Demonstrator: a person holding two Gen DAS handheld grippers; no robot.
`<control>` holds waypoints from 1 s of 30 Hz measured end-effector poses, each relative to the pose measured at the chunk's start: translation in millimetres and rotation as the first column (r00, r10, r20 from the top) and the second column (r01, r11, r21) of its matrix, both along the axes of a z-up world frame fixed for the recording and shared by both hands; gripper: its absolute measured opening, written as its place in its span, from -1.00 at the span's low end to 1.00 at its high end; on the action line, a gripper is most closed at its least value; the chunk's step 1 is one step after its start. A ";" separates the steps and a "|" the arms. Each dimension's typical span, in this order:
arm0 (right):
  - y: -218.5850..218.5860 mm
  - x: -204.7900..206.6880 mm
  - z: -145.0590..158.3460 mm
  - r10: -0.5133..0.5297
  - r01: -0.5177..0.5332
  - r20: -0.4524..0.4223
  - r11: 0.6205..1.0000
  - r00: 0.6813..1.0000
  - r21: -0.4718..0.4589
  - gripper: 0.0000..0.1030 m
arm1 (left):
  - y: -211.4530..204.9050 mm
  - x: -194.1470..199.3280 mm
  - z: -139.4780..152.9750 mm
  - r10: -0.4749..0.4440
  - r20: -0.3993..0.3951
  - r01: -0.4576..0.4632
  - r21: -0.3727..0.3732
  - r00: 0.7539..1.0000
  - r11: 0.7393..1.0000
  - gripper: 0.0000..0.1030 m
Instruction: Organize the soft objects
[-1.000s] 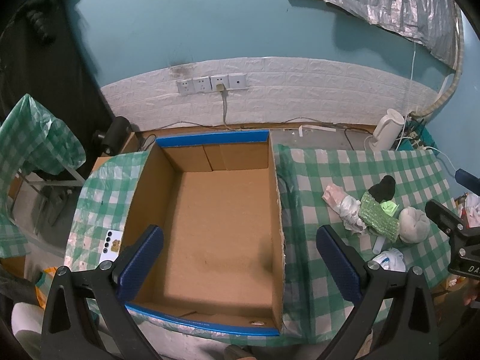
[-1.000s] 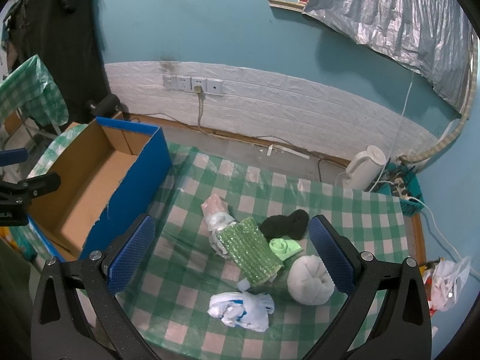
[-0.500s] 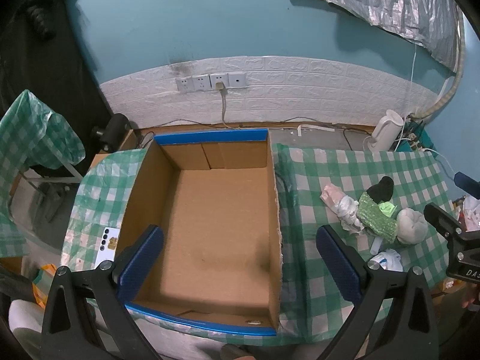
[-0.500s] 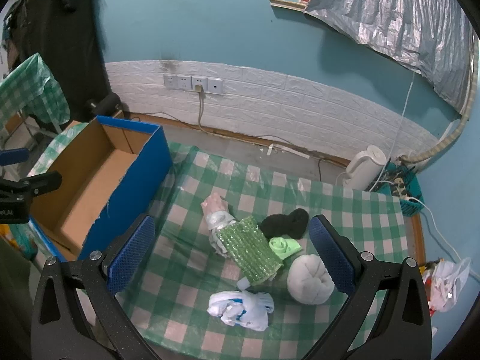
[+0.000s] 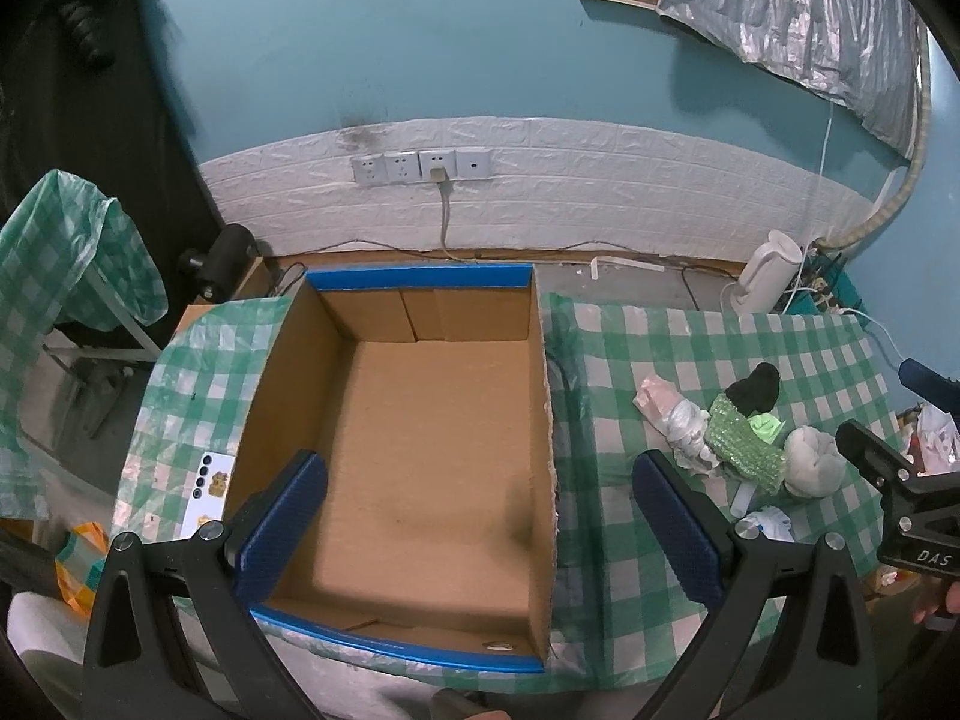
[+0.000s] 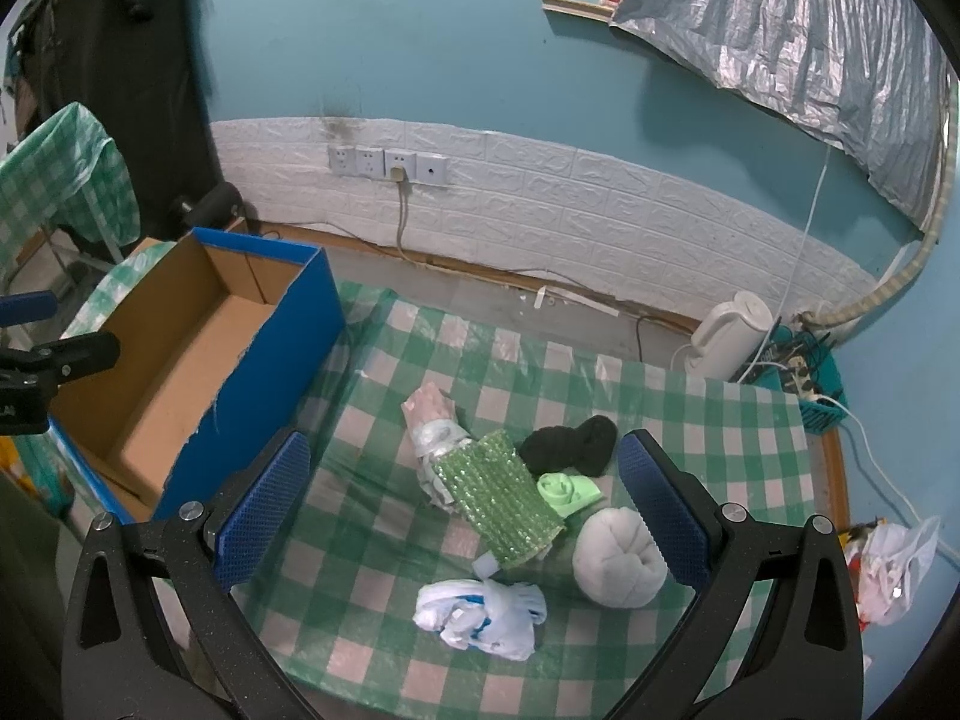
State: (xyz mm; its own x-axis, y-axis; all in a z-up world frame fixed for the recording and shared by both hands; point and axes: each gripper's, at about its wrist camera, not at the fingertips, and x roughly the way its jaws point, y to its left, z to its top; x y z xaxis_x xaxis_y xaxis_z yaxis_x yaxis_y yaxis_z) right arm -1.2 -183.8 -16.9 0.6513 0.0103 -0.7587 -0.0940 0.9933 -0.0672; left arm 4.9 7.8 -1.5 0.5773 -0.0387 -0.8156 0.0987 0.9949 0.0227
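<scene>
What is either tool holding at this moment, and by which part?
Nothing. The left tool is open above the cardboard box, and the right tool is open above the soft items, including the green bubble wrap.

Both grippers spread wide, nothing held

The left gripper (image 5: 480, 510) fills the lower part of its own frame, its blue-padded fingers (image 5: 282, 522) far apart with nothing between them. The right gripper (image 6: 465, 504) sits likewise across the bottom of its frame, fingers (image 6: 663, 510) splayed. In the left view, its black tip shows at the right edge.
</scene>
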 end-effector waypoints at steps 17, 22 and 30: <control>0.1 -1.0 0.1 0.000 0.000 0.001 1.000 1.000 -0.003 0.97 | -8.0 0.1 -2.6 -0.036 -0.003 0.036 0.034 0.999 0.999 0.99; -0.4 -0.6 -0.4 -0.001 0.001 0.002 1.000 1.000 -0.004 0.97 | -17.0 -2.2 0.3 -0.063 0.022 0.062 0.038 0.998 0.997 0.99; -21.7 -4.5 -1.1 -0.037 0.037 0.006 0.999 0.999 -0.005 0.97 | -37.7 -3.4 -5.7 -0.121 0.008 0.120 0.053 0.993 0.991 0.98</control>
State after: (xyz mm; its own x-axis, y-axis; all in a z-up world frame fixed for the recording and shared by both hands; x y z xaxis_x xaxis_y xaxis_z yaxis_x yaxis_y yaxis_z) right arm -5.7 -205.5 -18.0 0.6556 -0.0181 -0.7549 -0.0563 0.9958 -0.0728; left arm 1.5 -29.9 -7.2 0.5802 -0.0664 -0.8117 0.2173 0.9732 0.0757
